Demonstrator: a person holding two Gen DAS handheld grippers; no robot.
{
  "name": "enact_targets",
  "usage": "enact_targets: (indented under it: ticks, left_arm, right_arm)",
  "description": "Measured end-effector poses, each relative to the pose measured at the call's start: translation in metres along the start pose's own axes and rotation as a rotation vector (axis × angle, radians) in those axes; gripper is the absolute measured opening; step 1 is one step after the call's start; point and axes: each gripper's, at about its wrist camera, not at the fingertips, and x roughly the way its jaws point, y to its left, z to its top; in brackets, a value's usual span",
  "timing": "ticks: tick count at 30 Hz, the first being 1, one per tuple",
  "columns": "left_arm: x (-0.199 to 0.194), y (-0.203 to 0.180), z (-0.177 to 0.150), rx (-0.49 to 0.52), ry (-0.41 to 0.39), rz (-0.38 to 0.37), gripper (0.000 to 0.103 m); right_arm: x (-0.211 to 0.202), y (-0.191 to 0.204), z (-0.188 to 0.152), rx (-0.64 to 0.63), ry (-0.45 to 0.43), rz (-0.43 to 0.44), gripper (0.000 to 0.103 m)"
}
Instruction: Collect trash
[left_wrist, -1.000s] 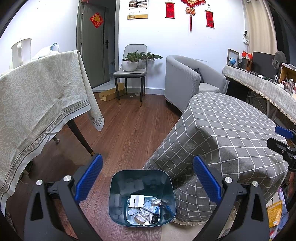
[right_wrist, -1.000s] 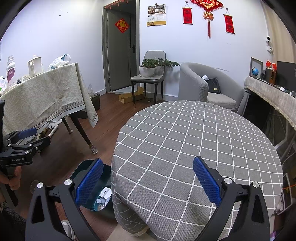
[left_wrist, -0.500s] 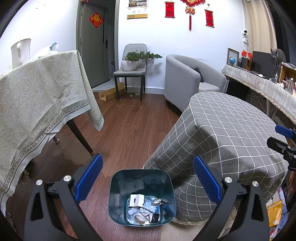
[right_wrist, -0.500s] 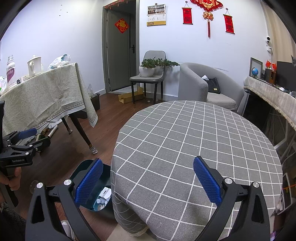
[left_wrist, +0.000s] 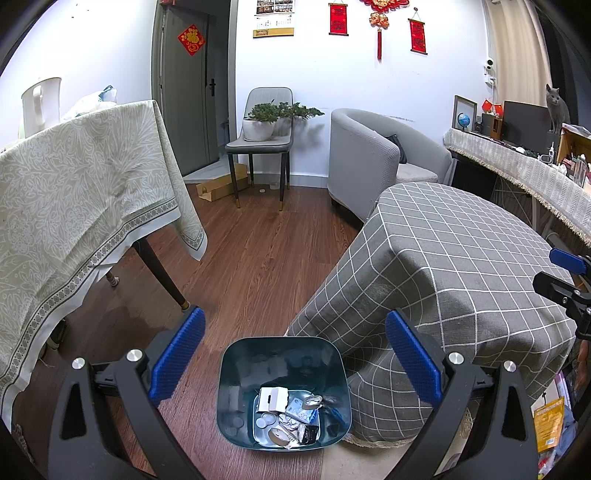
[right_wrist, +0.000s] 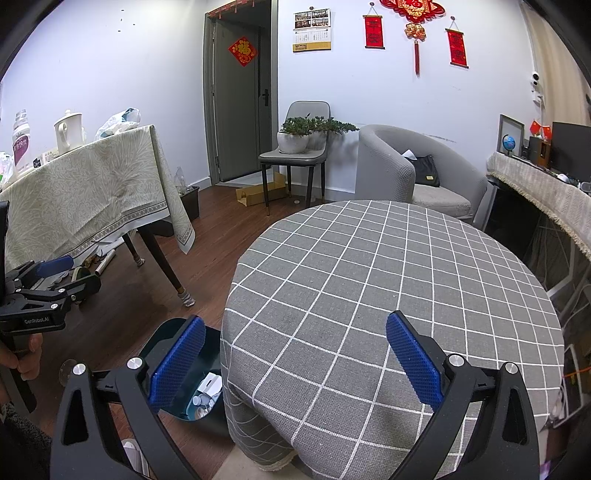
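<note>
A dark teal trash bin (left_wrist: 236, 373) stands on the wood floor beside the round table. It holds a white box (left_wrist: 272, 398), wrappers and small caps at its bottom. My left gripper (left_wrist: 293, 356) is open and empty, hovering above the bin. My right gripper (right_wrist: 294, 363) is open and empty above the near edge of the round table with the grey checked cloth (right_wrist: 388, 266). The bin (right_wrist: 168, 339) shows partly in the right wrist view, at the lower left beside the table. No trash shows on the cloth.
A table with a pale patterned cloth (left_wrist: 74, 199) stands to the left, its dark legs on the floor. A grey armchair (left_wrist: 369, 155), a chair with a potted plant (left_wrist: 262, 125) and a long side desk (left_wrist: 517, 166) with a grey cat (left_wrist: 557, 107) stand behind.
Both grippers have stayed still and open. The cat on the far desk has shifted its pose.
</note>
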Motion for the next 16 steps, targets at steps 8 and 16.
enact_targets:
  ticks: [8, 16]
  left_arm:
    - [-0.0001, -0.0001, 0.0002, 0.000, 0.000, 0.001, 0.100]
    - [0.0033, -0.0006, -0.0017, -0.002, 0.009, 0.002, 0.100]
  right_arm:
    - [0.0001, 0.0000, -0.0002, -0.001, 0.000, 0.001, 0.099]
    - [0.0002, 0.0001, -0.0003, -0.001, 0.000, 0.001, 0.099]
